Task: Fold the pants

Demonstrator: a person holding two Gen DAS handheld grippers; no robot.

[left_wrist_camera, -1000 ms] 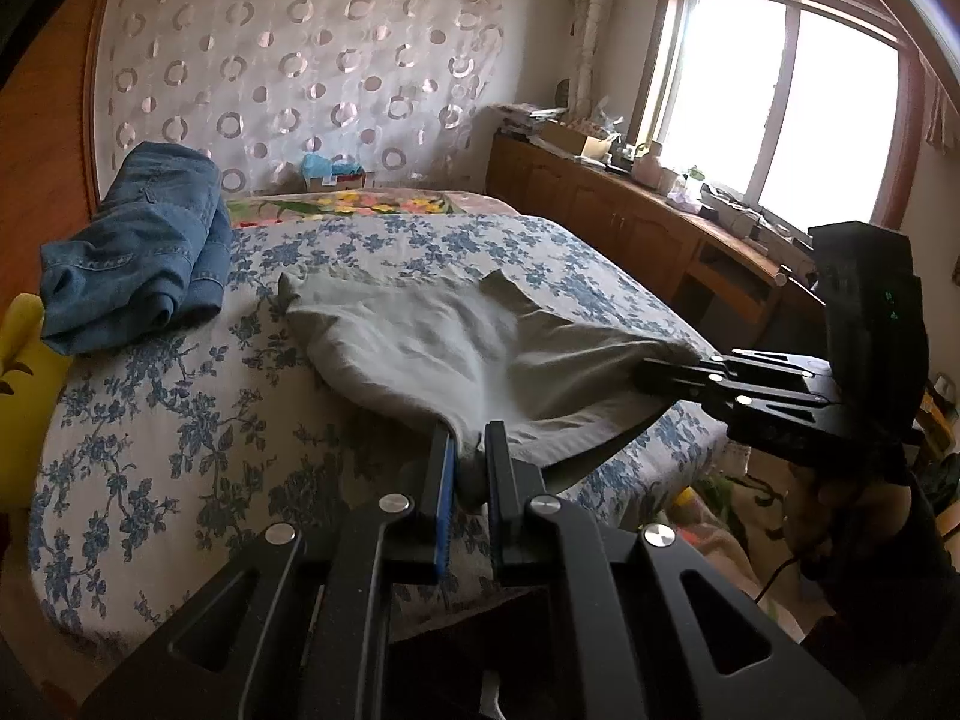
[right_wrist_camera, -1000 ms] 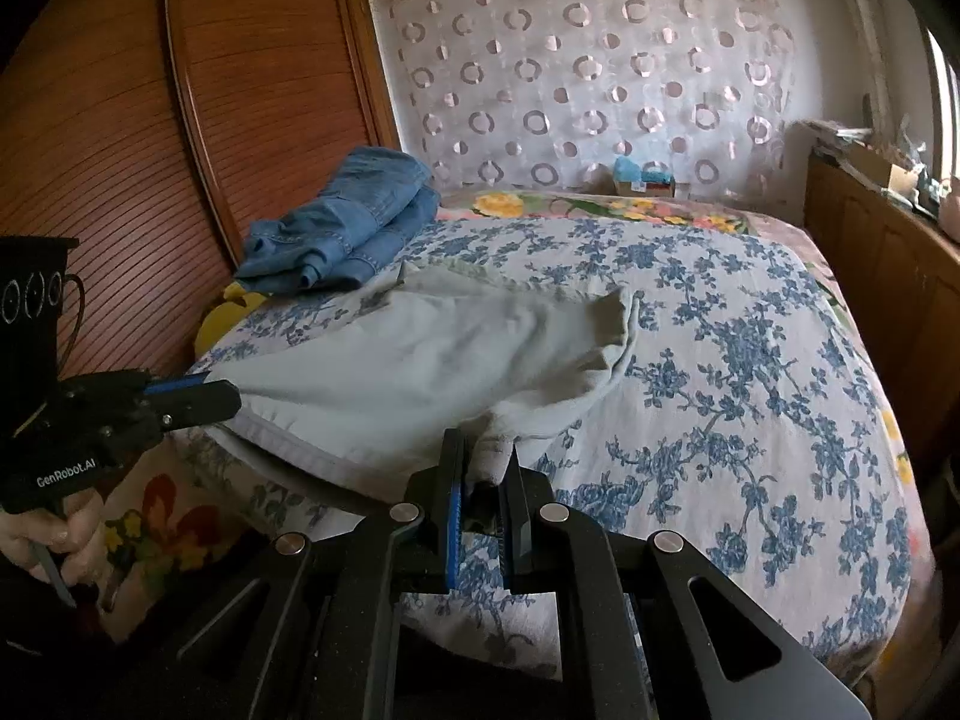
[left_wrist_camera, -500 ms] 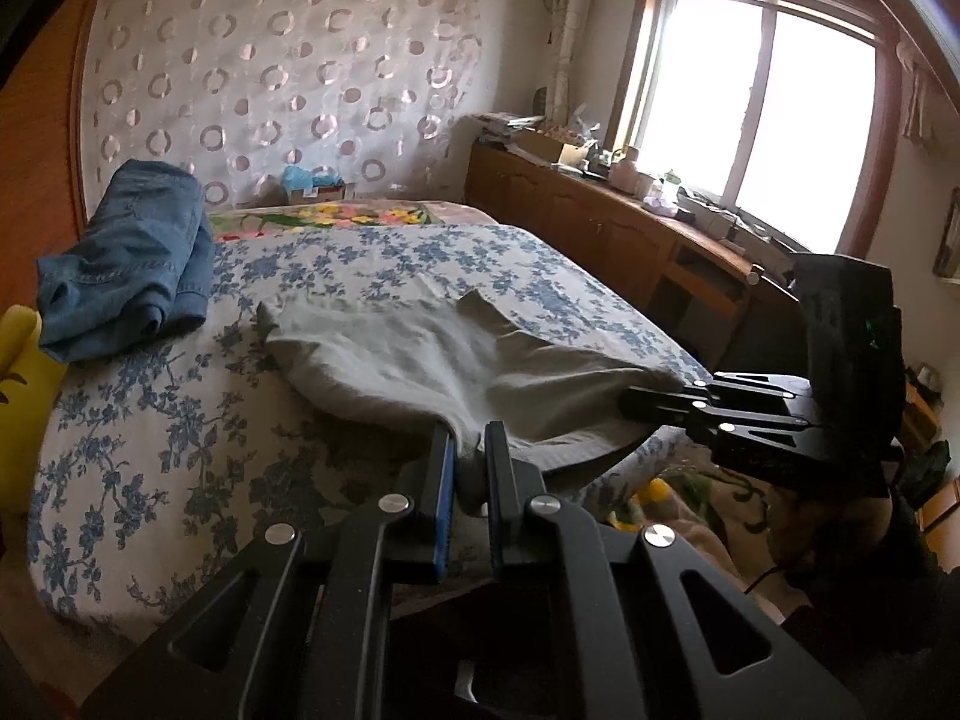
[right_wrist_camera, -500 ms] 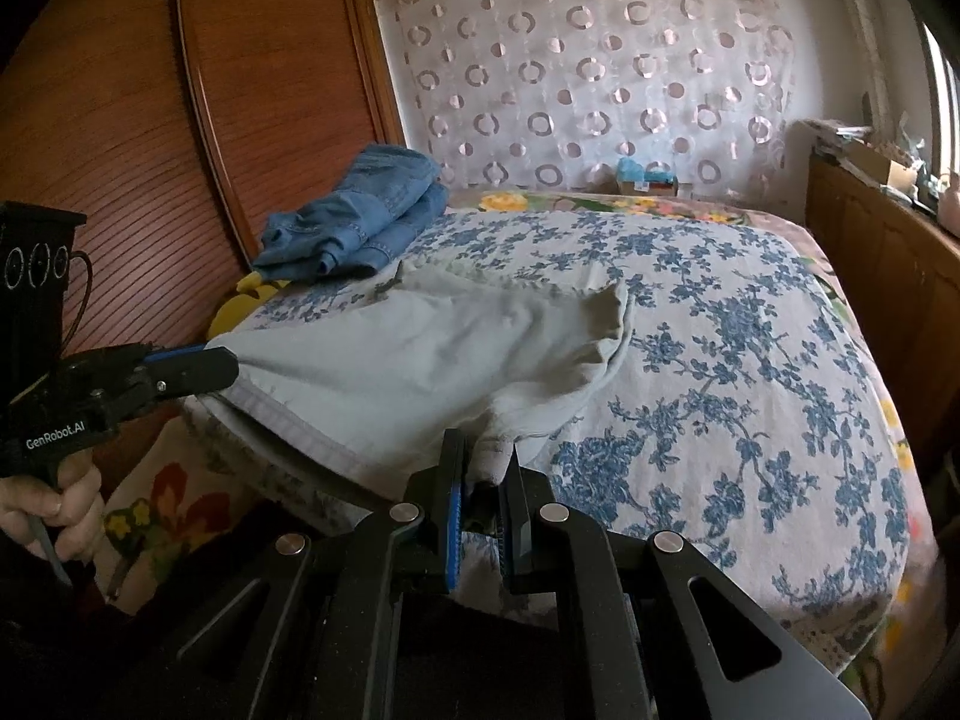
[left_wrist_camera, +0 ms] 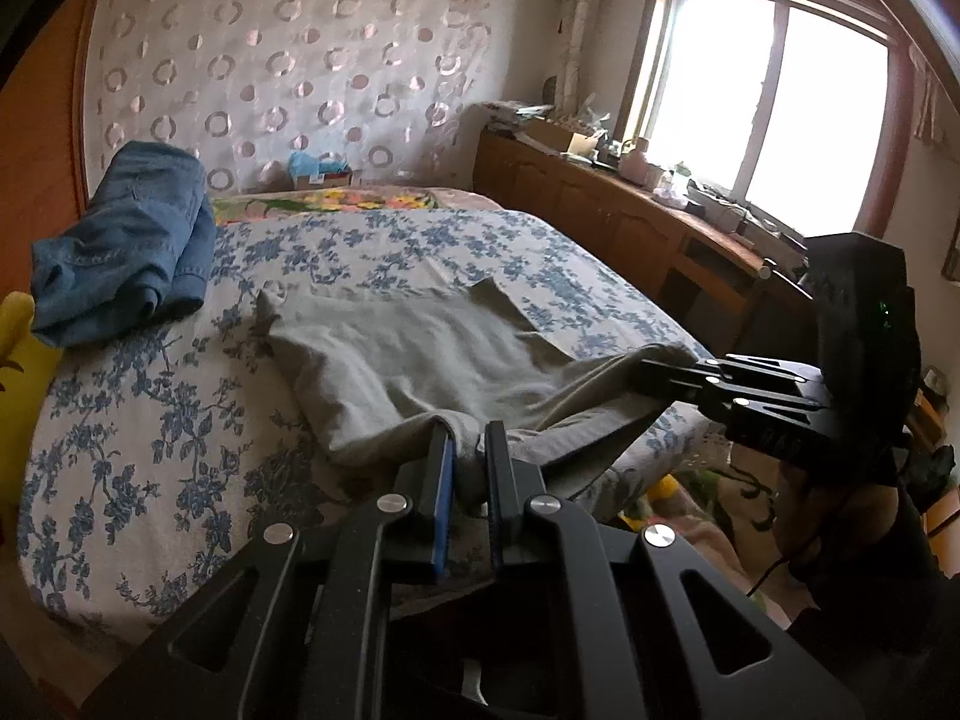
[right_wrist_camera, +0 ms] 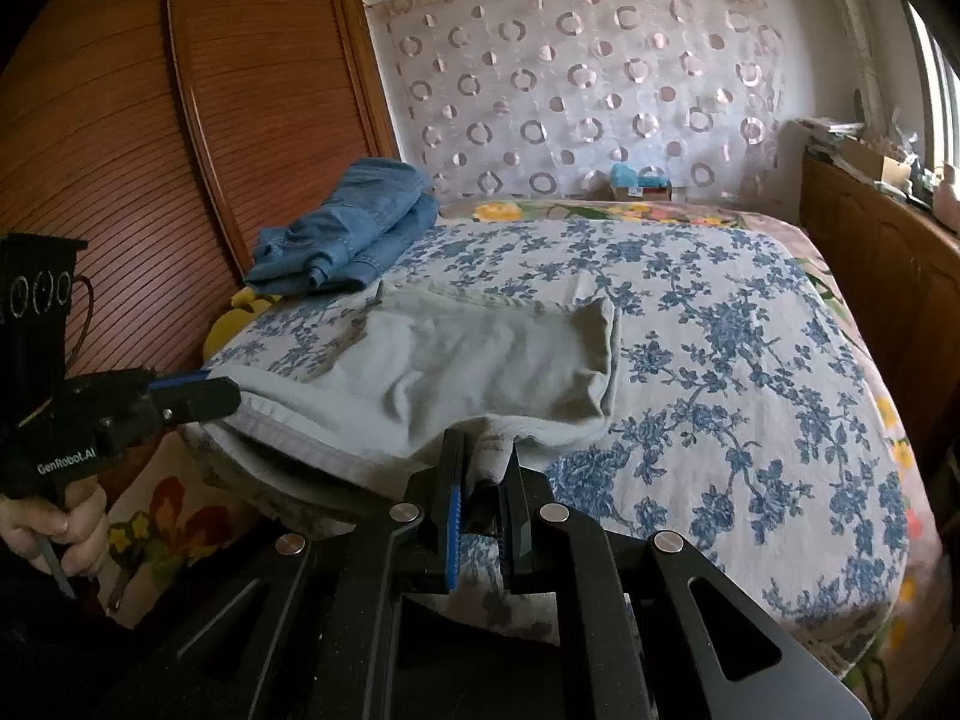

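Pale grey-green pants (left_wrist_camera: 414, 354) (right_wrist_camera: 480, 360) lie spread on the blue-flowered bedspread (left_wrist_camera: 150, 420) (right_wrist_camera: 750, 360), their near edge lifted off the foot of the bed. My left gripper (left_wrist_camera: 468, 438) is shut on a bunch of that near edge. My right gripper (right_wrist_camera: 483, 450) is shut on another bunch of the same edge. Seen from the left wrist, the right gripper (left_wrist_camera: 648, 372) pinches the cloth at the right. Seen from the right wrist, the left gripper (right_wrist_camera: 231, 393) pinches it at the left, with a hand (right_wrist_camera: 54, 525) on its handle.
Folded blue jeans (left_wrist_camera: 126, 252) (right_wrist_camera: 354, 228) lie at the bed's far left. A wooden wardrobe (right_wrist_camera: 150, 150) stands left of the bed, a low wooden cabinet (left_wrist_camera: 630, 222) with clutter under the window on the right. Something yellow (left_wrist_camera: 18, 360) sits by the left edge.
Both grippers have drawn back toward the foot of the bed with the pants' edge, sliding the pants nearer. Both grips have stayed shut.
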